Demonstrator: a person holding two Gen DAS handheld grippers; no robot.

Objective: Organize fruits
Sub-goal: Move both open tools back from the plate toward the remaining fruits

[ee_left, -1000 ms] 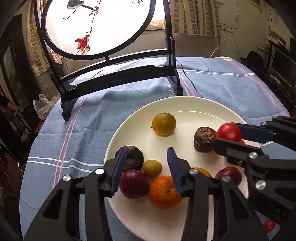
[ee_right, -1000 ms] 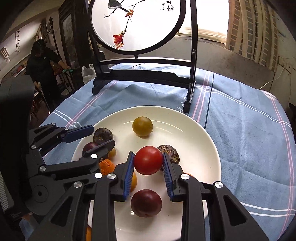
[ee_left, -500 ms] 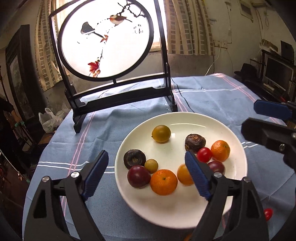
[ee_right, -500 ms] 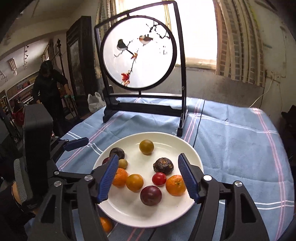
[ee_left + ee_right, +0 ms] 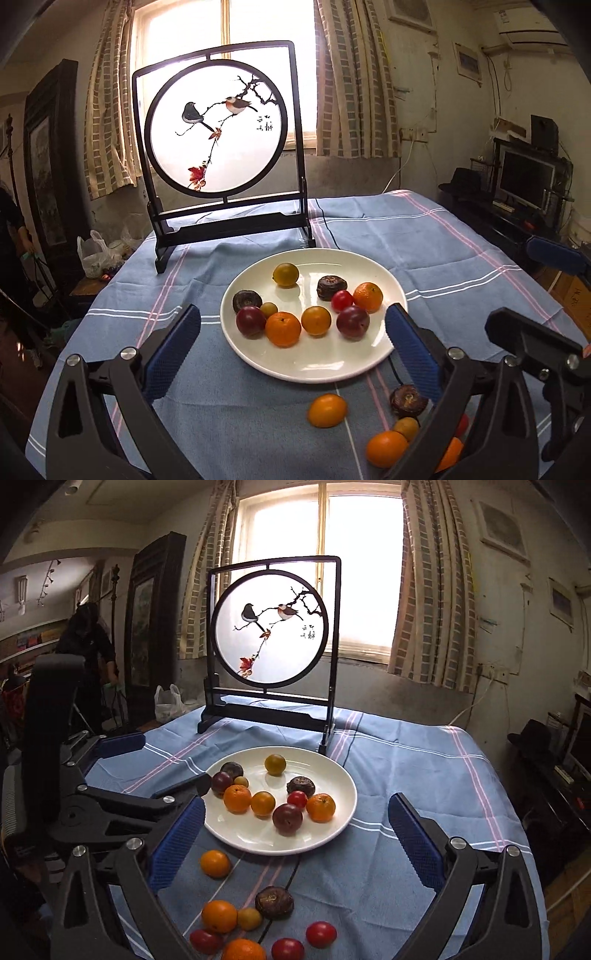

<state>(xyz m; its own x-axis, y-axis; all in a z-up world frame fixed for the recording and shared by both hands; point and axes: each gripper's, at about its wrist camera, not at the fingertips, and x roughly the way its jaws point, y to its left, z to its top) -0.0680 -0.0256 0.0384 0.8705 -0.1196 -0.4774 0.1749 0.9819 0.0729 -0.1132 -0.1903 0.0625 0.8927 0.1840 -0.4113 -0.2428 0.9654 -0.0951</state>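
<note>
A white plate (image 5: pixel 314 373) (image 5: pixel 280 849) on the blue striped cloth carries several fruits: oranges, dark plums, brown wrinkled ones and a small red tomato (image 5: pixel 341 300) (image 5: pixel 297 799). More fruits lie loose on the cloth in front of it, among them an orange (image 5: pixel 327 410) (image 5: pixel 215 864) and a brown fruit (image 5: pixel 408 398) (image 5: pixel 274 902). My left gripper (image 5: pixel 292 312) (image 5: pixel 175 758) hangs back from the plate, its jaws opening wide with nothing gripped. My right gripper (image 5: pixel 297 802) (image 5: pixel 511 284) is beside it, its jaws likewise opening and empty.
A dark-framed round screen with painted birds (image 5: pixel 221 147) (image 5: pixel 273 627) stands on the table behind the plate. A person (image 5: pixel 88 646) stands far left by a cabinet. A plastic bag (image 5: pixel 92 254) sits beyond the table's left edge, a monitor (image 5: pixel 524 177) to the right.
Both grippers drew back and up from the plate while their jaws spread. The right one let go of the red tomato, which now rests on the plate. Loose fruits came into view.
</note>
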